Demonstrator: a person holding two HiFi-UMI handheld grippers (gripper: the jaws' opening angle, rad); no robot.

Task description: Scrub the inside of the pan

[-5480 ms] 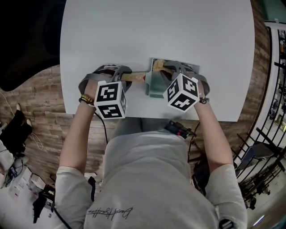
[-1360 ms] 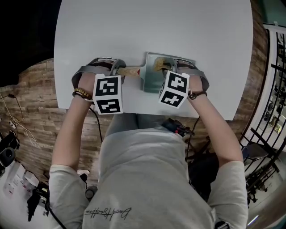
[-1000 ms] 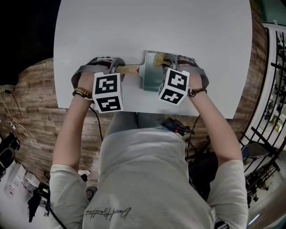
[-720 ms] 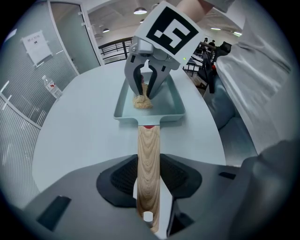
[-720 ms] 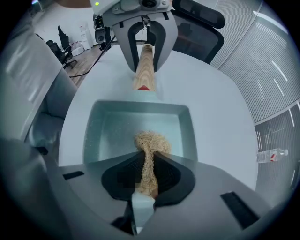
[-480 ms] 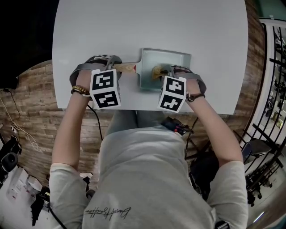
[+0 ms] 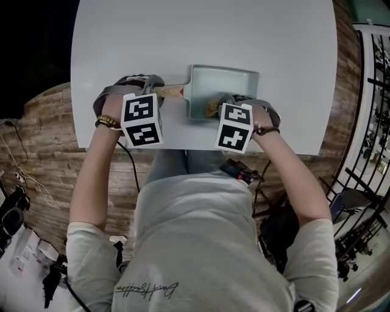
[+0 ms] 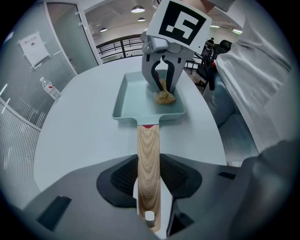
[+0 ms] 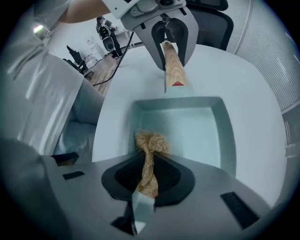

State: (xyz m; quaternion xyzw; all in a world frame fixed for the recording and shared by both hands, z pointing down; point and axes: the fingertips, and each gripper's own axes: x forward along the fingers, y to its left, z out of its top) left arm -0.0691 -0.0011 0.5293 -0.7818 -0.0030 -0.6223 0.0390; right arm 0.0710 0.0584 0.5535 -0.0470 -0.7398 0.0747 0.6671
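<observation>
The pale green rectangular pan (image 7: 222, 70) lay flat, its wooden handle (image 8: 148, 157) stretched out to my left and clamped in my left gripper (image 8: 149, 174). The tan, fibrous scrubber (image 9: 151, 142), pinched in my right gripper (image 9: 149, 171), rested inside the pan, seemingly against its near wall

Office — glass partitions (image 8: 28, 75), desk chair (image 9: 213, 18), ceiling lights (image 8: 138, 9)

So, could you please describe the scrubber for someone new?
On the white table sits a pale green rectangular pan. At its near edge, pinched by the right hand-held gripper, is the scrubber: a tan, fibrous wad, unlike the smooth pan.
</observation>
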